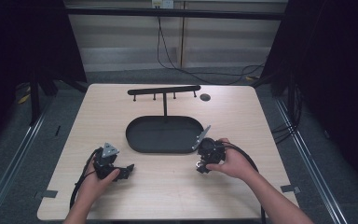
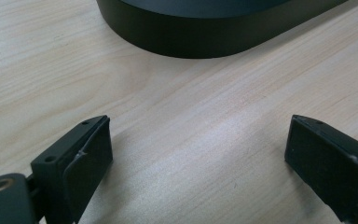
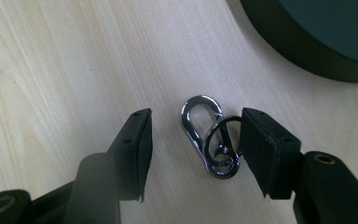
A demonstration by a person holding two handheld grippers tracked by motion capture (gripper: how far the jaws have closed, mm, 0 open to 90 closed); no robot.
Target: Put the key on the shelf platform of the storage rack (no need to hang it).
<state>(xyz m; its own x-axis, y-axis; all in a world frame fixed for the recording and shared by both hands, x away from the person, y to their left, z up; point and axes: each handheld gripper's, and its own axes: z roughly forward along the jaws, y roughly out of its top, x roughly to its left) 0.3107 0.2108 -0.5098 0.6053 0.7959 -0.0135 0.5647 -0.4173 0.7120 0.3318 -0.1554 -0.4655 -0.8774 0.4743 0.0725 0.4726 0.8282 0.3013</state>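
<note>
Two handheld grippers resting on a wooden worktop (image 1: 168,186) beside a black oval tray (image 1: 164,134).
Right gripper (image 3: 196,142) fingers are sitting half-open around a metal clip (image 3: 209,137), not clamping it; left gripper (image 2: 198,154) fingers are gaping wide, empty.

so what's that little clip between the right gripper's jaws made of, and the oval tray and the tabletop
The clip looks like polished metal, likely chromed steel: it mirrors bright highlights. Its attached ring looks darker metal. The oval tray is matte black, maybe painted metal or plastic; its even, dull surface leaves that open. The table shows pale wood grain, possibly laminate.
</note>
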